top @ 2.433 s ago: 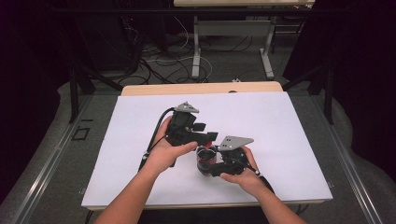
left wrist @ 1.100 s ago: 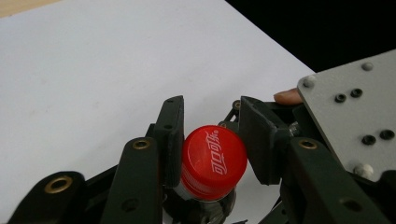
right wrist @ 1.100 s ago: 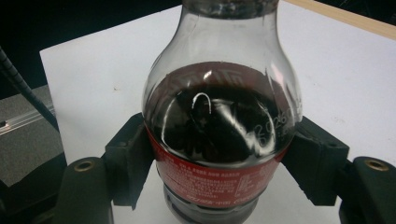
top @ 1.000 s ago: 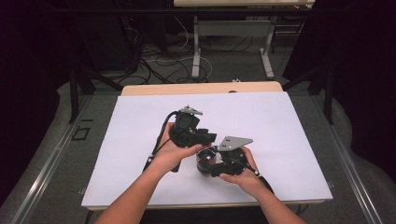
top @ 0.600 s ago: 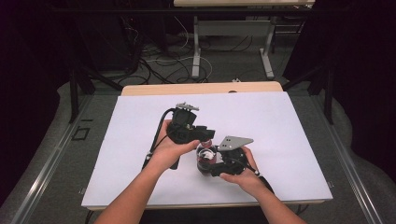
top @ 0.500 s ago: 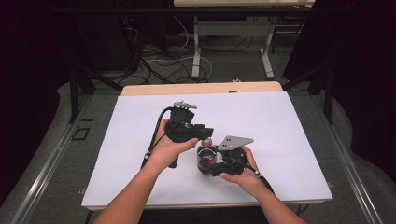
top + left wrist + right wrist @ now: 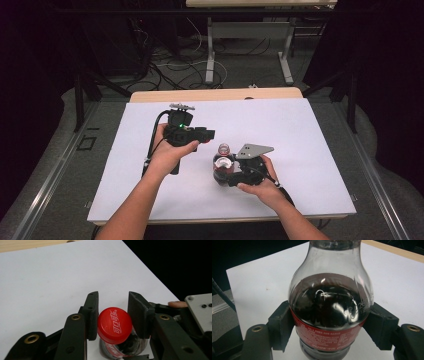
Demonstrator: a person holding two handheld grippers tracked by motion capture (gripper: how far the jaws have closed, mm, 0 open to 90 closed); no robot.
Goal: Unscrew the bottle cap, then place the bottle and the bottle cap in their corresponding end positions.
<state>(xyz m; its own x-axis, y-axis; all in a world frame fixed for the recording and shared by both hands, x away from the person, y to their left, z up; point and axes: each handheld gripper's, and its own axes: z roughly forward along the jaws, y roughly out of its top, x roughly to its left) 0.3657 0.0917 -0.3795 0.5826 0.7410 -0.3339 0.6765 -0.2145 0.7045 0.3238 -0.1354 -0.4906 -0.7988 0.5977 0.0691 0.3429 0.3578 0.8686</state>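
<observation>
A small clear cola bottle [image 7: 222, 169], half full of dark drink with a red label, stands upright on the white table top [image 7: 300, 130]. My right gripper [image 7: 226, 176] is shut on its body; in the right gripper view both pads [image 7: 280, 323] press on the bottle [image 7: 329, 305] at label height. My left gripper [image 7: 208, 136] is up and to the left of the bottle neck. It is shut on the red cap [image 7: 115, 325], which sits tilted between its pads [image 7: 92, 315], with the bottle [image 7: 125, 348] just beyond.
The white sheet covers a wooden table whose far edge [image 7: 215, 95] shows. Beyond it are table legs and cables on a grey floor [image 7: 240, 60]. Dark drapes close both sides. The grey plate [image 7: 254, 150] rides on my right gripper.
My left gripper has drawn away to the left from the bottle top, and the bottle's neck now stands bare. The right gripper and bottle have stayed in place.
</observation>
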